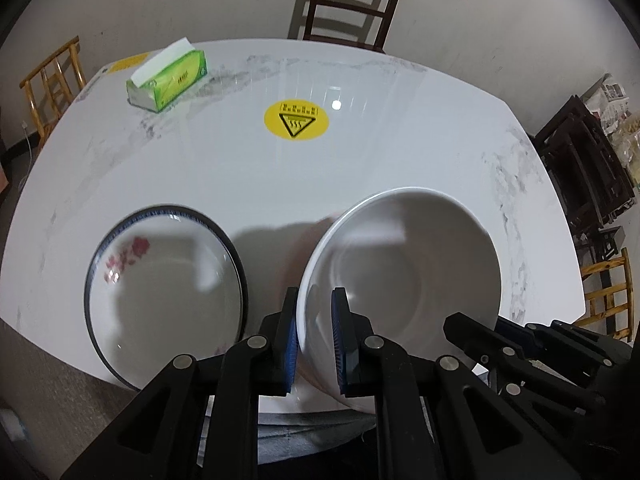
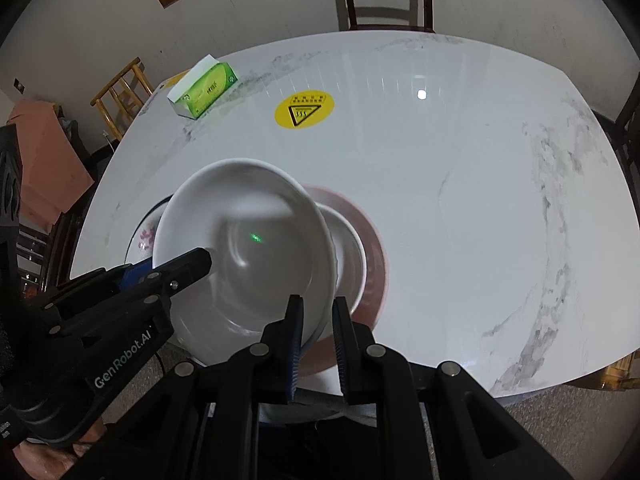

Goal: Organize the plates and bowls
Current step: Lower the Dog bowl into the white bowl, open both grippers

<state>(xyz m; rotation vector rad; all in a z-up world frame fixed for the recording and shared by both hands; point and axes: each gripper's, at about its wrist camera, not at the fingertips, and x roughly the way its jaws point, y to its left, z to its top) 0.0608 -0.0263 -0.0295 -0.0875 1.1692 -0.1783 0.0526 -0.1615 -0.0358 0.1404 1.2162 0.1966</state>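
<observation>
Two hand-held grippers carry a white bowl (image 2: 244,256) over a marble table (image 1: 400,152); the left gripper (image 1: 315,336) and right gripper (image 2: 317,344) each stand clamped on opposite rims. Judged best: lower it level and centred, both sides letting go together. Only the right view shows the target at frame centre, a smaller white bowl (image 2: 350,256) on a pink plate (image 2: 376,248); the left view shows the flowered plate (image 1: 164,284) whole at lower left.

Table's (image 2: 460,200) right half open; plates (image 1: 168,276) crowd left.
</observation>
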